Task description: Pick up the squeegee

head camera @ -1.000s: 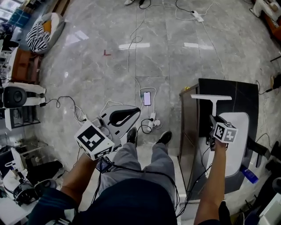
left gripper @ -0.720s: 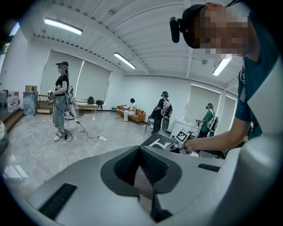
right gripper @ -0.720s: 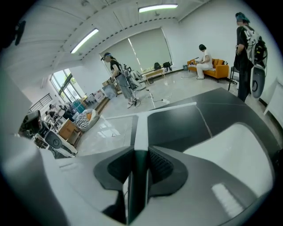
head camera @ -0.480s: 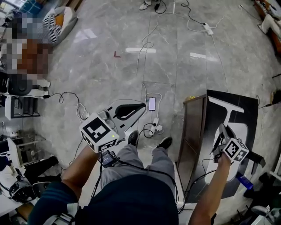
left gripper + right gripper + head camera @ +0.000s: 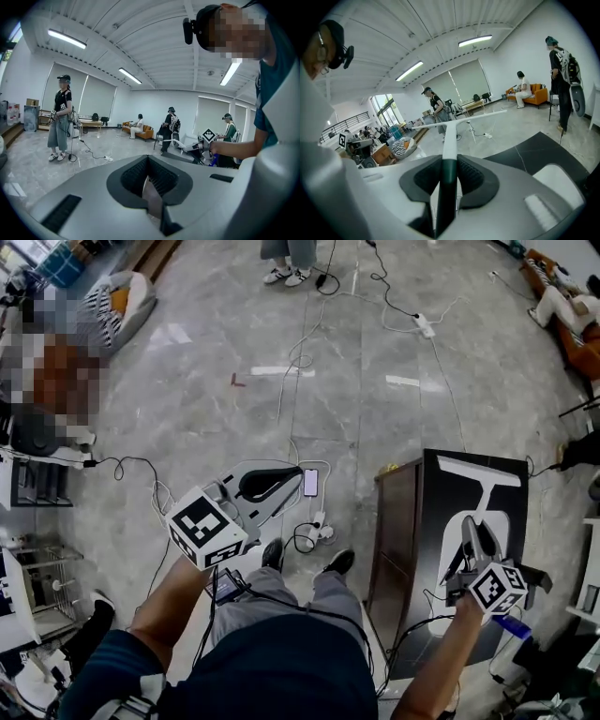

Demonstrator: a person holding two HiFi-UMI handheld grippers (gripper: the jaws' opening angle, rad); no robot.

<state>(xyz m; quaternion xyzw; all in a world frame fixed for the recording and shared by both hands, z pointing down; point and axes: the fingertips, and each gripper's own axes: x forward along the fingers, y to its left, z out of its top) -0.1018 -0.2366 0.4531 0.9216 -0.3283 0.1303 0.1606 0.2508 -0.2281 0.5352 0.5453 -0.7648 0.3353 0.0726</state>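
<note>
The squeegee (image 5: 483,486) is white, with a long blade across a stem and a dark green grip. It hangs in the air over the black table (image 5: 441,486) at the right of the head view. My right gripper (image 5: 474,538) is shut on its grip. In the right gripper view the squeegee (image 5: 449,136) runs straight out between the pads of the right gripper (image 5: 448,174), with the blade far ahead. My left gripper (image 5: 292,476) is held over the floor at the left, jaws together, with nothing in it. The left gripper (image 5: 147,160) points level into the room.
A white rounded panel (image 5: 514,535) lies on the black table top. A phone (image 5: 310,482), cables and a power strip (image 5: 424,326) lie on the grey floor. A person's feet (image 5: 286,275) stand at the far edge. Several people (image 5: 60,117) are about the room.
My right gripper has raised the squeegee off the table top and drawn it back toward my body. The left gripper has risen a little, still shut and empty.
</note>
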